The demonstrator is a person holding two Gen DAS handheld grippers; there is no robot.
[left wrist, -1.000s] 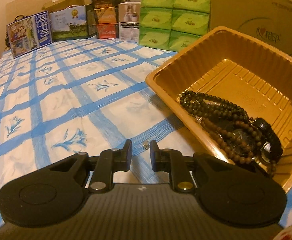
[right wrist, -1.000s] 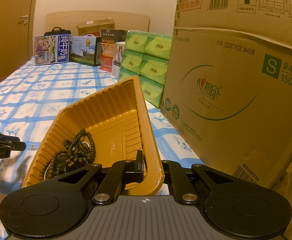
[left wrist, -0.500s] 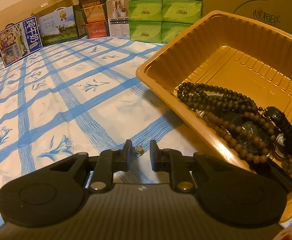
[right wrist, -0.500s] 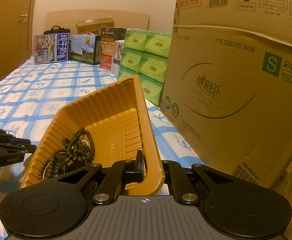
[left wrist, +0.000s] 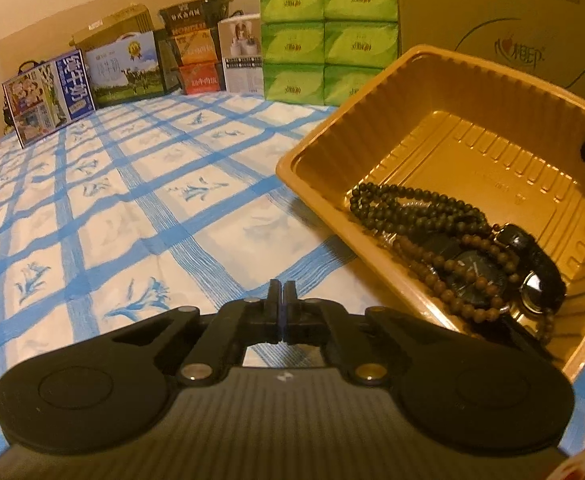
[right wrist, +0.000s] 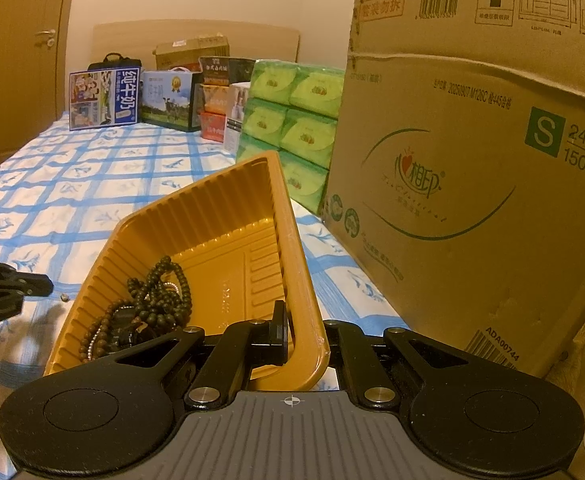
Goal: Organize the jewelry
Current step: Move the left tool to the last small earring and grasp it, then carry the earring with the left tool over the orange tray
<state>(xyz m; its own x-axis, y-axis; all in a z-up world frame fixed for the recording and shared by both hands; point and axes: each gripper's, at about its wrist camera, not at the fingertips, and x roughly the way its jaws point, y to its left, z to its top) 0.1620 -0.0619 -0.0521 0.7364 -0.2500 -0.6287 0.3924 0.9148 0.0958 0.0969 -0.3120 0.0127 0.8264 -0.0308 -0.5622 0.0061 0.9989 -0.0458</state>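
A golden-yellow plastic tray [left wrist: 432,92] [right wrist: 196,216] sits tilted on the bed, holding dark bead strings [left wrist: 416,208] [right wrist: 160,296] and black watches [left wrist: 532,256]. My right gripper [right wrist: 304,340] is shut on the tray's near wall. My left gripper [left wrist: 282,300] is shut, just left of the tray above the sheet, and it also shows at the left edge of the right wrist view [right wrist: 8,288]. A tiny pale item [right wrist: 64,297] lies on the sheet beside the left fingertips, apart from them; nothing shows between the left jaws.
A blue-and-white checked bedsheet [left wrist: 132,200] covers the bed. A large cardboard carton [right wrist: 472,160] stands right of the tray. Green tissue packs [left wrist: 324,40] and several printed boxes [left wrist: 124,68] line the headboard. A door [right wrist: 12,80] is at the left.
My left gripper has closed from open, and the small item that lay between its fingertips is no longer visible in its own view. The right gripper still holds the tray wall.
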